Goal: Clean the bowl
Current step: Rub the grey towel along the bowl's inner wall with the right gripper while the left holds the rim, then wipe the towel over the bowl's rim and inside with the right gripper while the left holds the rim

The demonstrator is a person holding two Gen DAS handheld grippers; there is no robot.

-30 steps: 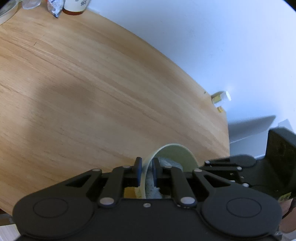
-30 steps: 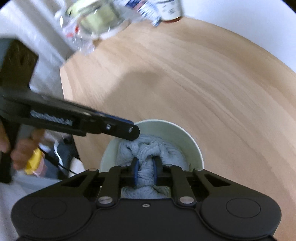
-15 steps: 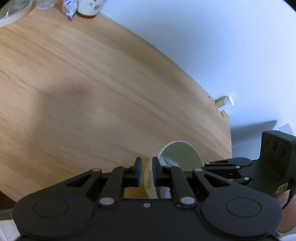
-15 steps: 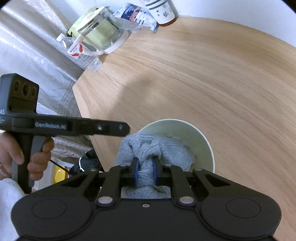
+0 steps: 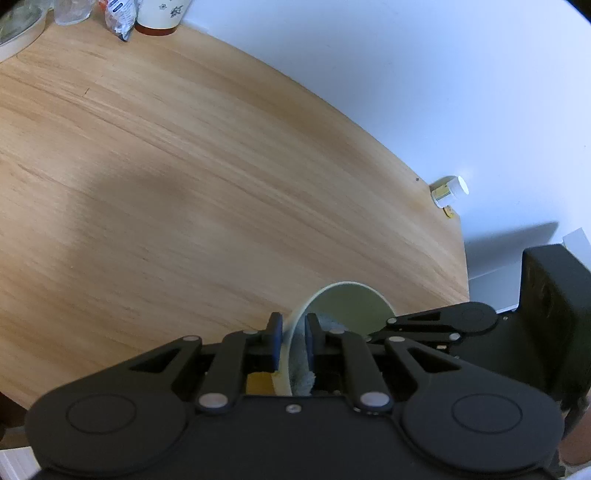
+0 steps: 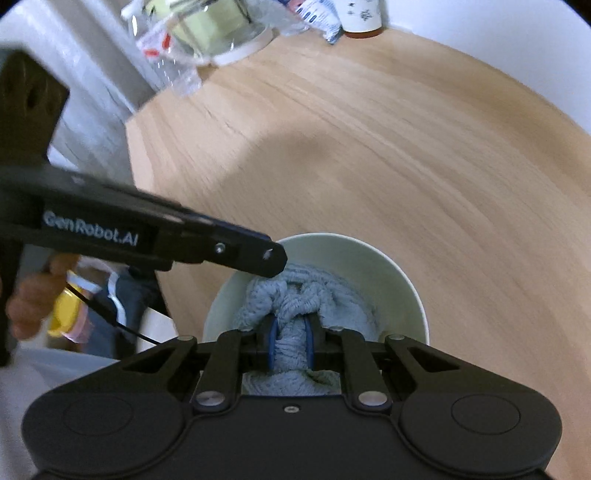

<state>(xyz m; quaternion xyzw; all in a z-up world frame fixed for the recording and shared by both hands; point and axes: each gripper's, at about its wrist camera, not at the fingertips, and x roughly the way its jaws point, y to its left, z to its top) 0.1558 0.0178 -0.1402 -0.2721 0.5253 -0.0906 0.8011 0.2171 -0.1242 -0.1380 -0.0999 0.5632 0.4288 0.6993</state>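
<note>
Fingers of the left gripper [image 5: 293, 341] are clamped on the wall of the pale green round bowl [image 5: 349, 302], one blue-padded finger outside the rim and the other inside it. Fingers of the right gripper [image 6: 290, 341] are pinched together on a bunched grey-blue knitted cloth [image 6: 295, 299], which fills most of the bowl's [image 6: 391, 273] inside.

Seen from the right wrist, the bowl sits at the near left edge of the light wooden round worktop [image 6: 388, 147], with the cloth pressed against its near and left inner wall. The left gripper [image 6: 273, 256] reaches in from the left, its tip at the bowl's left rim, and the person's left hand [image 6: 31, 295] grips its handle beyond the worktop edge; that side of the view is blurred.

From the left wrist, a strip of the cloth [image 5: 301, 369] shows between the inner finger and the bowl wall, and the right gripper [image 5: 443, 321] enters from the right over the bowl's rim.

Far across the worktop [image 5: 184, 166] stand a white paper cup with a brown base [image 5: 160, 16], a crumpled snack packet [image 5: 116, 14] just beside it, and a clear glass lidded jar [image 6: 207, 26] on the far left. A small white-capped bottle [image 5: 448, 190] lies at the right edge by the white wall [image 5: 406, 74].
</note>
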